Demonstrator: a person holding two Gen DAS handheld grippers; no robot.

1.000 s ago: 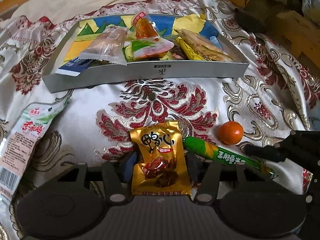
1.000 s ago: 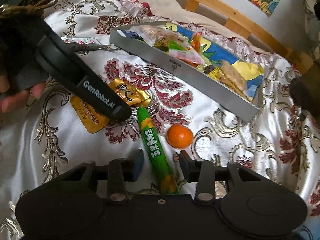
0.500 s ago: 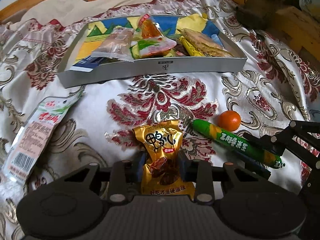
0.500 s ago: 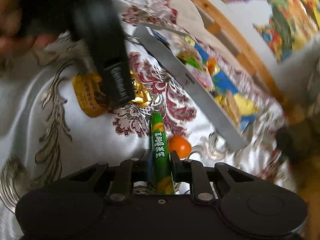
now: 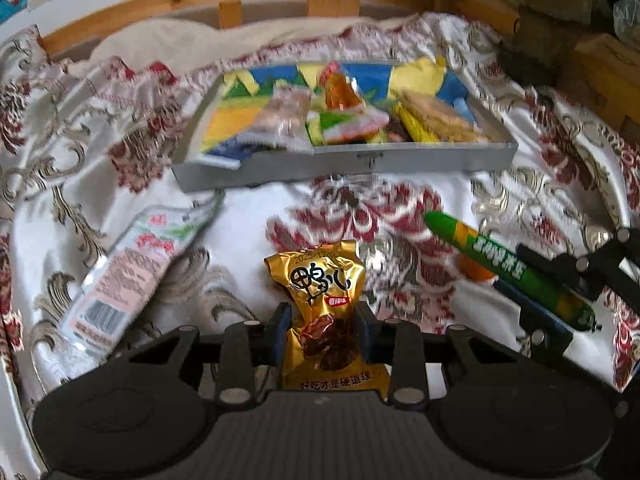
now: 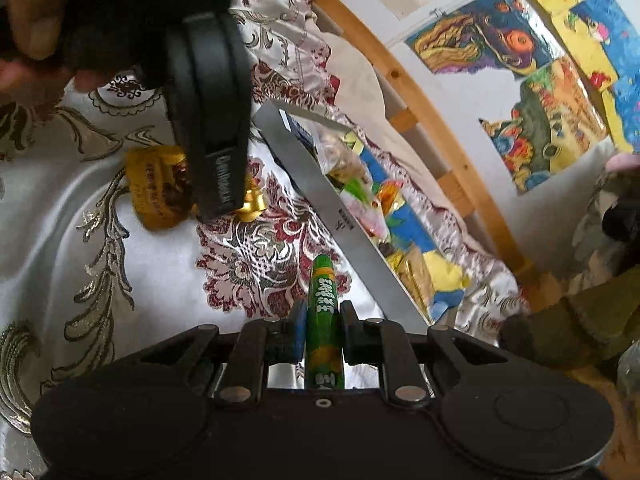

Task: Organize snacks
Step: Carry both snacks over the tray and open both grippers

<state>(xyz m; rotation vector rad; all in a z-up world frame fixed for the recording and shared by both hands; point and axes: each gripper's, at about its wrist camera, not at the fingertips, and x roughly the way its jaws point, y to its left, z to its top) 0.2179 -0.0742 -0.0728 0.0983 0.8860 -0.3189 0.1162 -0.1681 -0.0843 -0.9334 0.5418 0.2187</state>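
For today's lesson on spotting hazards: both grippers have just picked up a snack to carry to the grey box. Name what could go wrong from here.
1. The left gripper pinches the gold packet by its soft middle; it may slip or sag out.
2. The right gripper holds the green sausage stick near one end, so it could pivot loose.
3. The grey box is already crowded; dropped snacks might slide off the pile.

The left gripper [image 5: 322, 330], carried by a hand [image 6: 38, 20] near the quilt's far left corner, is clamped on a gold packet [image 5: 326, 312], while the right gripper [image 6: 320, 330] is clamped on a green stick [image 6: 323, 312], both angled downward.
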